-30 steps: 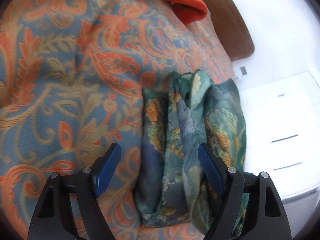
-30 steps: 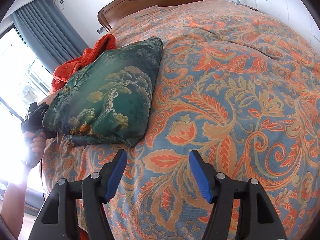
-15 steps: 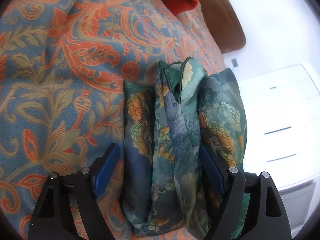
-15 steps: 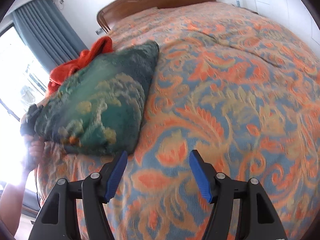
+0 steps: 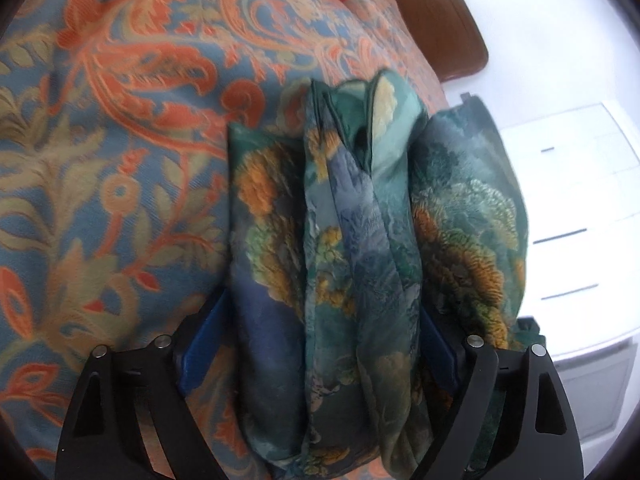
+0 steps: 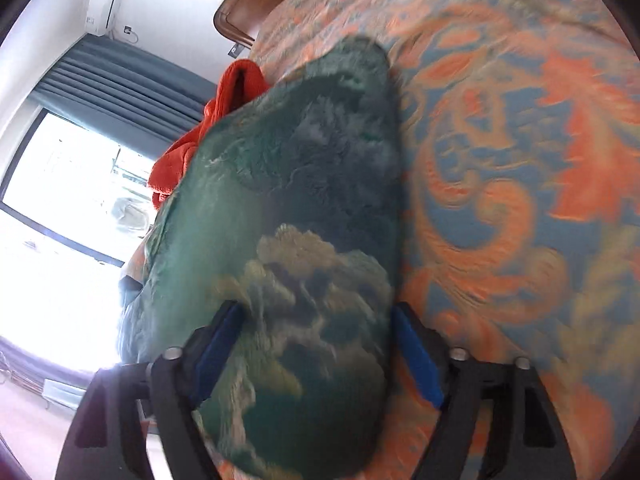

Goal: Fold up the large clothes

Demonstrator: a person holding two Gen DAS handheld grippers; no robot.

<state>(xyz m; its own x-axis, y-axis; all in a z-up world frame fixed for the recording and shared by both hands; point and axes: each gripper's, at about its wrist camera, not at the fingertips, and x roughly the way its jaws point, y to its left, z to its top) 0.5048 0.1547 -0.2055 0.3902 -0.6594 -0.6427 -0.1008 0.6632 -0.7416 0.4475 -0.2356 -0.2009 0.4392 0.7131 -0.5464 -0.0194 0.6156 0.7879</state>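
Left gripper (image 5: 320,344): its blue pads are standing wide apart, straddling the layered edge of the folded green garment (image 5: 360,240) without pinching it.
Right gripper (image 6: 320,344): also spread wide, bracketing the bundle's opposite, rounded edge.
Garment: lying folded on the orange-and-blue bedspread (image 5: 120,160).
Behind: an orange cloth (image 6: 216,120) is sitting beside the wooden headboard (image 6: 256,0).

Right gripper (image 6: 316,352): formerly over bare bedspread (image 6: 520,160), now straddles folded green garment (image 6: 304,240). Left gripper (image 5: 320,348): pushed further onto the garment's (image 5: 360,240) layered edge, fingers (image 5: 204,344) against fabric
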